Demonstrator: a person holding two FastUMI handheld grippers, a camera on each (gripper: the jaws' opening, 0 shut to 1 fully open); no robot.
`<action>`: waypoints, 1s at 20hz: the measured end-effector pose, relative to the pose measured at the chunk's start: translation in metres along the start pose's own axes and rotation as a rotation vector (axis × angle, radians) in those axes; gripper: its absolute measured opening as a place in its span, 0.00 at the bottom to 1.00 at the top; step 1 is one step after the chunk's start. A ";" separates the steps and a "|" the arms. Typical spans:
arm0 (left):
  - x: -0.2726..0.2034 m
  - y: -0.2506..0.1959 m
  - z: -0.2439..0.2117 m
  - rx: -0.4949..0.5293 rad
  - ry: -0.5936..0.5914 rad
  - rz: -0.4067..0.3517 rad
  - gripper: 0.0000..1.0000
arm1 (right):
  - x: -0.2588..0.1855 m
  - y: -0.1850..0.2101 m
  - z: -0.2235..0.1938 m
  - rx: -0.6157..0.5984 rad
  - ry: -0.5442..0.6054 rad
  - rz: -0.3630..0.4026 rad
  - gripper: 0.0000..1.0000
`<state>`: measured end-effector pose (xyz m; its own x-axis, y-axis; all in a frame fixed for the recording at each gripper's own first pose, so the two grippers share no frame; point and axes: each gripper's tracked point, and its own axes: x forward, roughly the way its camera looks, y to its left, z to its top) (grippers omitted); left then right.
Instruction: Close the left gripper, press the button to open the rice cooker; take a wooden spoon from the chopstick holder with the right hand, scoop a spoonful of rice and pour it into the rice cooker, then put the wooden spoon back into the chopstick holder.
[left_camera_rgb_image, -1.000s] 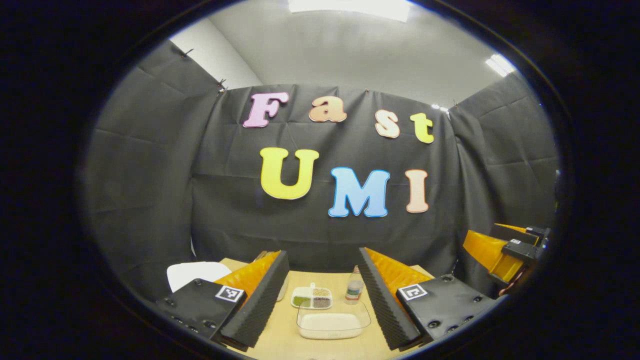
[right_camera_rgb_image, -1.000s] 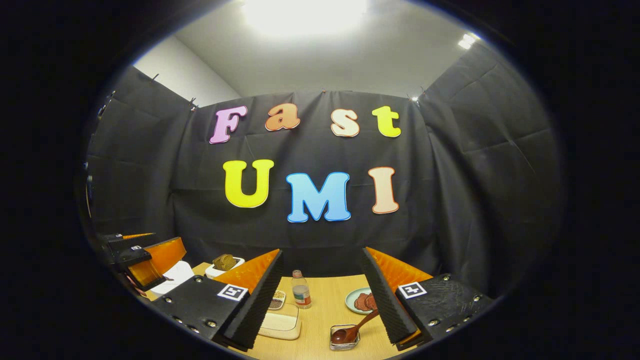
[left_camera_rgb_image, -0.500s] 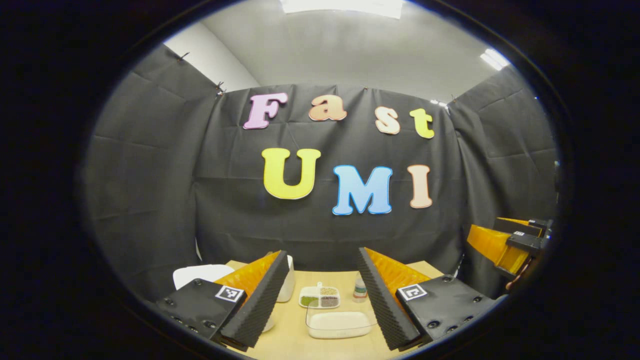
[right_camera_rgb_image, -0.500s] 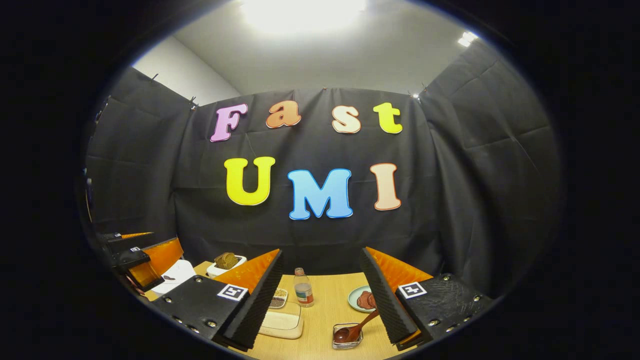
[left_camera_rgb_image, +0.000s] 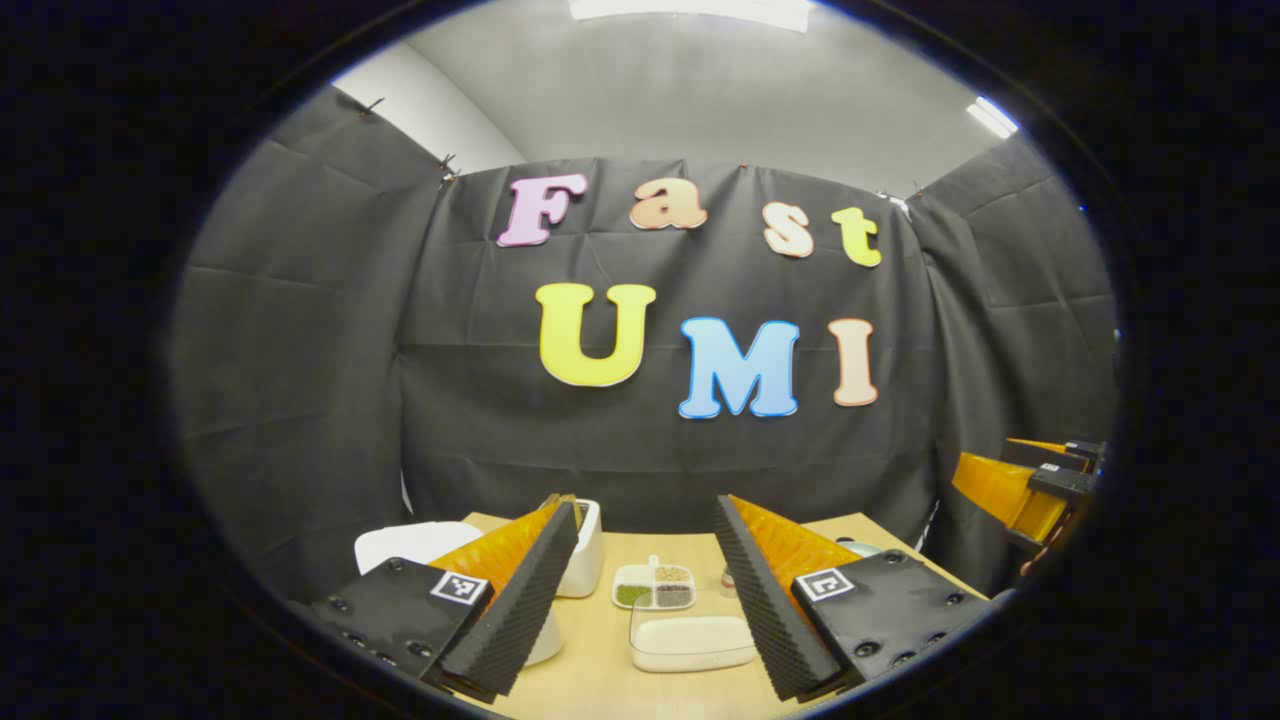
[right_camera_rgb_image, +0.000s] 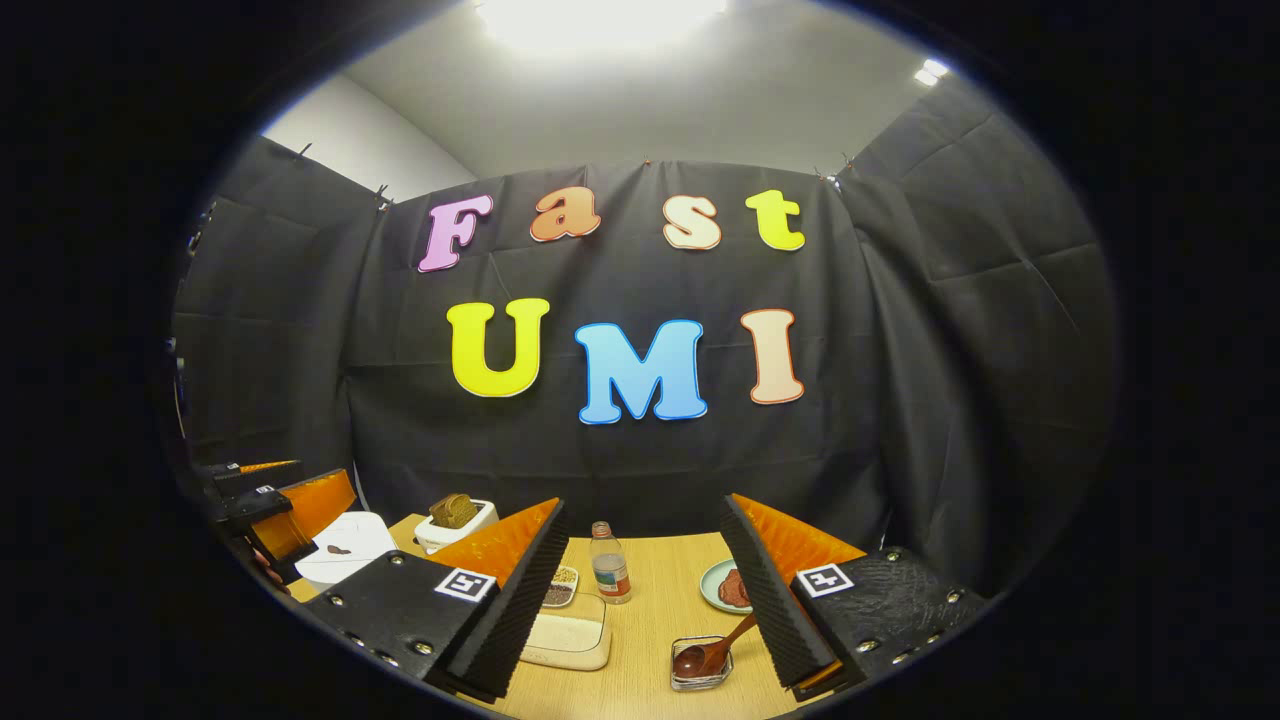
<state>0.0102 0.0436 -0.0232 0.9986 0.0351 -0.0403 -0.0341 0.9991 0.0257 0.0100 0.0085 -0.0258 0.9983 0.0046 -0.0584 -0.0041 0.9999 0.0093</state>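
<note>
We are observing the left gripper (left_camera_rgb_image: 640, 590) holding its fingers wide apart above the table (left_camera_rgb_image: 590, 680), with the rice cooker (left_camera_rgb_image: 420, 545) lying behind its left finger and the rice tray (left_camera_rgb_image: 692, 642) sitting between the fingers. We are finding the right gripper (right_camera_rgb_image: 640, 590) likewise spread, gripping nothing; the wooden spoon (right_camera_rgb_image: 712, 655) is resting in its holder (right_camera_rgb_image: 700, 668) just inside the right finger.
</note>
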 end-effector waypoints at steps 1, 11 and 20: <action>0.002 0.006 -0.006 -0.008 0.021 0.002 0.92 | 0.001 0.002 -0.002 -0.003 0.005 0.002 0.94; 0.019 0.111 -0.074 -0.105 0.256 0.112 0.08 | 0.007 0.022 -0.017 -0.029 0.051 0.055 0.94; 0.054 0.205 -0.147 -0.171 0.456 0.203 0.08 | 0.007 0.017 -0.033 -0.042 0.095 0.035 0.94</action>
<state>0.0516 0.2541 -0.1669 0.8530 0.1972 -0.4833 -0.2692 0.9595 -0.0836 0.0155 0.0254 -0.0588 0.9875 0.0383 -0.1532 -0.0433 0.9986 -0.0291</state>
